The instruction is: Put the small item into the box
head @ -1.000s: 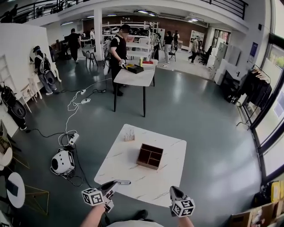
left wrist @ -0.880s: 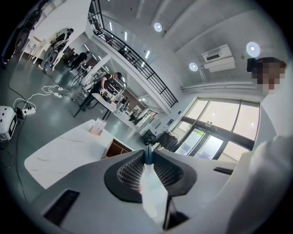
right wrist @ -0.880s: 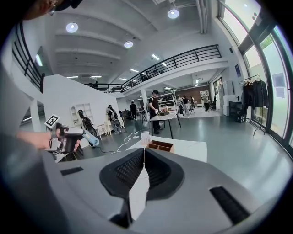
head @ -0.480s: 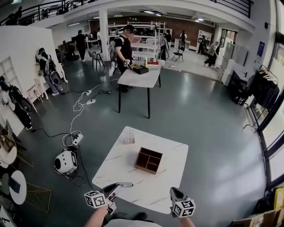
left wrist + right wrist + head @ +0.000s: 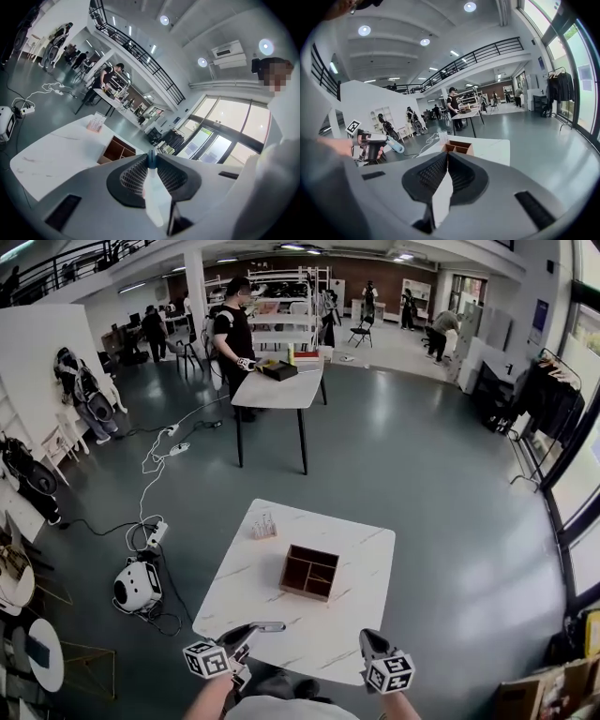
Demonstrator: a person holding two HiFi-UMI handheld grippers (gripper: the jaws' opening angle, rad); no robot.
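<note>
A brown wooden box [image 5: 310, 572] with open compartments stands on the white marble table [image 5: 272, 615], right of its middle. A small clear rack [image 5: 264, 526] sits near the table's far left corner. My left gripper [image 5: 274, 625] hovers over the near edge, shut on a small blue item [image 5: 151, 158] that peeks out at the jaw tips. The box [image 5: 116, 150] lies ahead of it, to the left. My right gripper [image 5: 367, 640] is at the near right edge, shut with nothing held. Past its jaws [image 5: 448, 154] the box [image 5: 457, 148] shows, and the left gripper [image 5: 396, 147] is off to the left.
A white round device [image 5: 136, 585] and cables lie on the floor left of the table. A second table [image 5: 277, 387] with a person [image 5: 230, 334] stands farther off. Cardboard boxes [image 5: 530, 697] sit at the lower right; a small round table [image 5: 39, 652] at the lower left.
The head view has shifted, so the table and box sit slightly differently in frame. Both grippers stay at the near edge, jaws unchanged.
</note>
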